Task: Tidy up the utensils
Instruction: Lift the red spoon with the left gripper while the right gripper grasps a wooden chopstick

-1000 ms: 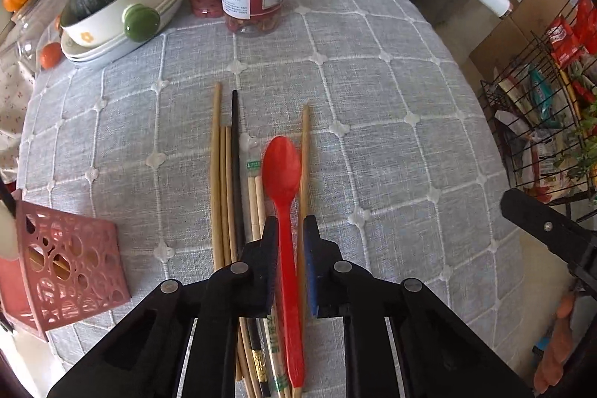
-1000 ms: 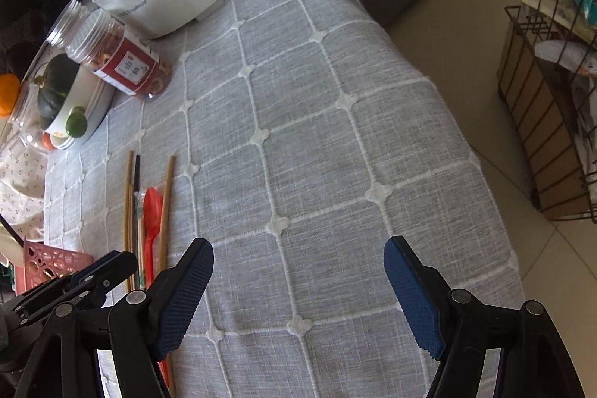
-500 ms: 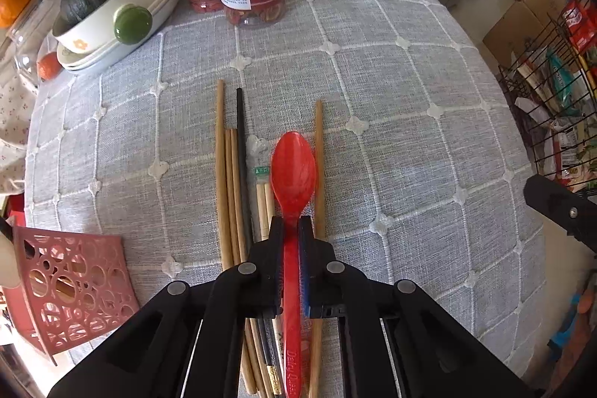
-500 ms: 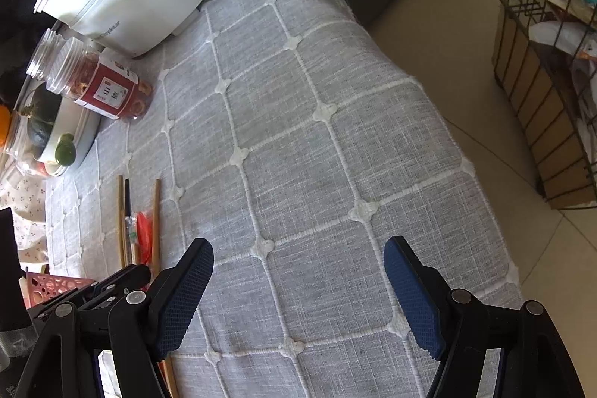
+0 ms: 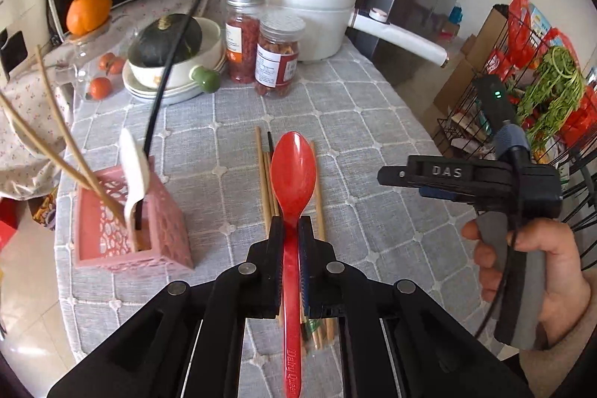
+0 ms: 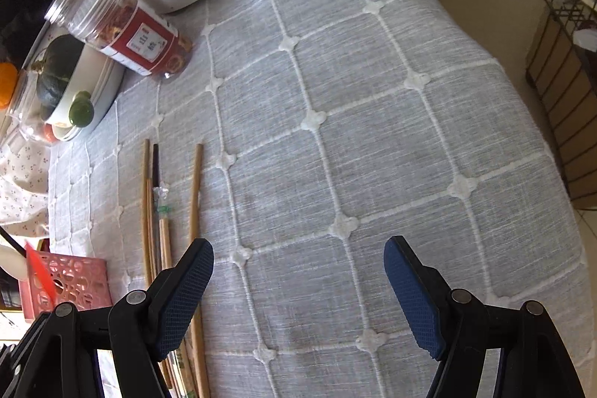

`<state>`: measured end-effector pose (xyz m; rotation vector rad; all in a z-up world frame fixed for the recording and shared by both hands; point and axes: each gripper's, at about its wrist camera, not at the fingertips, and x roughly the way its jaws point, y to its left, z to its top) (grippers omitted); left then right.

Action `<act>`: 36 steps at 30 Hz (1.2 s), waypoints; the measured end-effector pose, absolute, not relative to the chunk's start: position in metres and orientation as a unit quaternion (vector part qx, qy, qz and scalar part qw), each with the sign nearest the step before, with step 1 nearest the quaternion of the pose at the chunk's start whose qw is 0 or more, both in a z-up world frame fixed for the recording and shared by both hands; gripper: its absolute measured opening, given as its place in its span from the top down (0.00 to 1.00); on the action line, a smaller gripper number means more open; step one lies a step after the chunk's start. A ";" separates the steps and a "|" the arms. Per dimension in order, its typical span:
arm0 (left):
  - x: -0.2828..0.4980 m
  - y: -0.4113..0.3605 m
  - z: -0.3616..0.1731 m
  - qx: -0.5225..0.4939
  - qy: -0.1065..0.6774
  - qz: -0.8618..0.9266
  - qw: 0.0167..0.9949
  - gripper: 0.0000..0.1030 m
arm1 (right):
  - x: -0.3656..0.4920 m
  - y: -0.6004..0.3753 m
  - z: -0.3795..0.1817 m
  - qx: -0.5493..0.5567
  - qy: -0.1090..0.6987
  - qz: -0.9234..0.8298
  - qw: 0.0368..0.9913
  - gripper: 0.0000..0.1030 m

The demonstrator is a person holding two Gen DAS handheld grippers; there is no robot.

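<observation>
My left gripper is shut on the handle of a red plastic spoon, held up above the grey checked tablecloth. Under it lie several wooden chopsticks and one black one, also seen in the right wrist view as a row of chopsticks. A pink perforated holder stands to the left with a white spoon, chopsticks and a black stick in it. My right gripper stands open over bare cloth, right of the chopsticks; a hand holds it.
At the back stand two jars, a white pot with a long handle, a bowl with a dark squash and small orange fruits. A wire rack of groceries is beyond the table's right edge. The holder sits near the left edge.
The left gripper closed on the red spoon and lifted it off the cloth, pulling back so the holder and far counter come into view. The right gripper drifted slightly, still open.
</observation>
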<state>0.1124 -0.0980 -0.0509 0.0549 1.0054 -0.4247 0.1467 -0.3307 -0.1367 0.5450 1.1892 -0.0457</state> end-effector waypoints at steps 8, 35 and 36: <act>0.105 -0.051 -0.048 -0.008 0.463 -0.199 0.864 0.93 | 0.171 -0.277 -0.151 0.198 0.571 -0.012 0.797 0.22; 0.091 0.044 0.031 -0.146 0.242 -0.111 0.953 0.93 | 0.140 -0.251 -0.107 0.102 0.504 -0.004 0.858 0.95; 0.092 0.046 0.031 -0.149 0.222 -0.103 0.958 0.93 | 0.138 -0.252 -0.101 0.103 0.497 0.000 0.862 0.95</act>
